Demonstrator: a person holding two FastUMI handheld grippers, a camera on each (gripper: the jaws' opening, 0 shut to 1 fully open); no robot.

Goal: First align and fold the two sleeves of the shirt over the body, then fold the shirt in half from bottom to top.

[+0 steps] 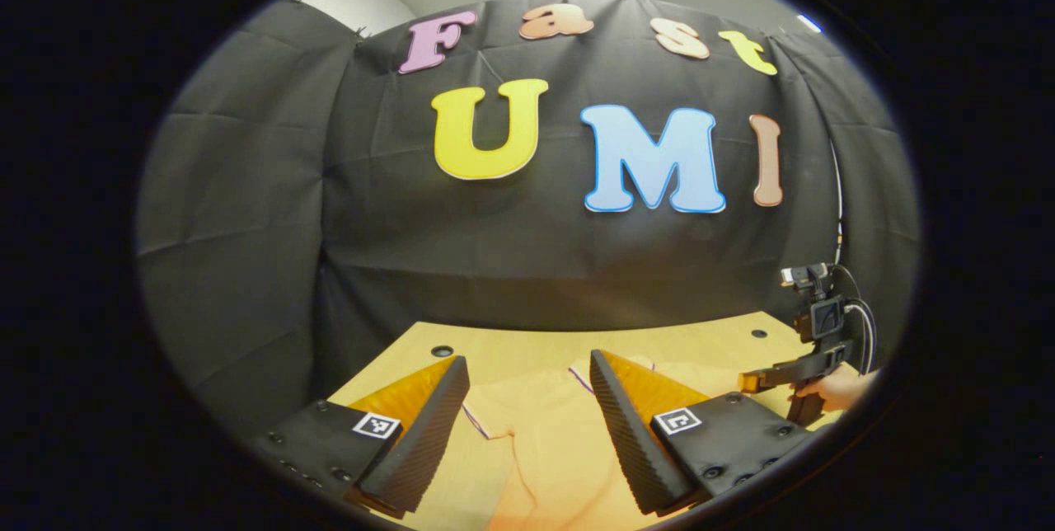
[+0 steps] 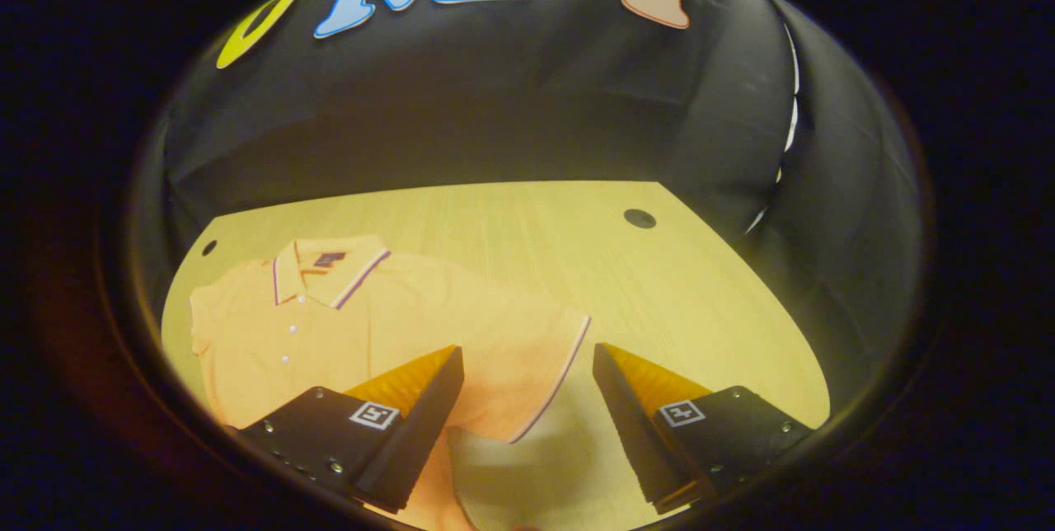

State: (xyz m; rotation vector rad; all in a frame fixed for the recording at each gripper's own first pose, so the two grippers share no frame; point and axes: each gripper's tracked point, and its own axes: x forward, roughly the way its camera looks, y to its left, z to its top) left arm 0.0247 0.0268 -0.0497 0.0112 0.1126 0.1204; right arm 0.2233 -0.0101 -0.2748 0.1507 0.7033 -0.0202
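An orange polo shirt (image 2: 371,325) lies flat on the wooden table (image 2: 659,284), face up, its collar (image 2: 330,267) toward the booth wall. One short sleeve (image 2: 544,350) with a striped hem spreads out to the side. My right gripper (image 2: 527,352) hovers open over that hem, one finger on each side of it. In the left gripper view the shirt (image 1: 544,448) lies below my left gripper (image 1: 528,359), which is open above a striped edge (image 1: 475,424) of the fabric. The right gripper (image 1: 766,378), held by a hand (image 1: 836,389), shows at the far right.
The table (image 1: 527,345) ends at the black cloth wall. It has small round holes (image 2: 640,218) near its far corners. Bare wood lies to the right of the shirt in the right gripper view.
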